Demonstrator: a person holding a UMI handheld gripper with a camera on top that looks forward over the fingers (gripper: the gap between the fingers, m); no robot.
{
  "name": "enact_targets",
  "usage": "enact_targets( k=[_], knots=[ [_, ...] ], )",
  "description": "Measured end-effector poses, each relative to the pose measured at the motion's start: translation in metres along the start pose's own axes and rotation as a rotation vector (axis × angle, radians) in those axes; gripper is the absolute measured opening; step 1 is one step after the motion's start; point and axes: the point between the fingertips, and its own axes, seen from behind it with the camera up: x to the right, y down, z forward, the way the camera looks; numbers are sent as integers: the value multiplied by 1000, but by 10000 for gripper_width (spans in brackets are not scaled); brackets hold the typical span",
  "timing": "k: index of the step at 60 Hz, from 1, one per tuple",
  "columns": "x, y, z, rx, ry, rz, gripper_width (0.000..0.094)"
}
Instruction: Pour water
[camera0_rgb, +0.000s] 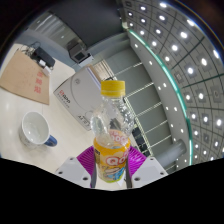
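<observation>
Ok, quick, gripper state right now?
Gripper: shut on the bottle, held tilted above the table, cup off to the side.

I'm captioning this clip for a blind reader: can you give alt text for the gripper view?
The gripper holds a clear plastic bottle with a yellow cap and yellow label between its fingers, lifted and tilted over a wooden table. A white cup stands on the table beside the bottle.

Filling the gap between the gripper (112, 172) fingers: a bottle (111, 135), pressed from both sides, blocking the way straight ahead. Beside it, a white cup (38, 128) on the table (25, 90), well apart, with bare tabletop between. Farther off, a white box (82, 85). Open air elsewhere around the bottle.
</observation>
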Motion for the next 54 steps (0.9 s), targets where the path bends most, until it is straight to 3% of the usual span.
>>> enact_targets(
  k=[12,22,34,42,51,54],
  knots=[
    [-30,35,19,-59,-177,686,407],
    [-74,74,40,-92,-288,956,406],
    [-119,108,46,-104,-334,1002,404],
    [-117,108,43,-52,-312,1007,420],
    [-118,112,40,-93,-295,972,552],
    [-119,112,36,-117,-302,960,708]
  ],
)
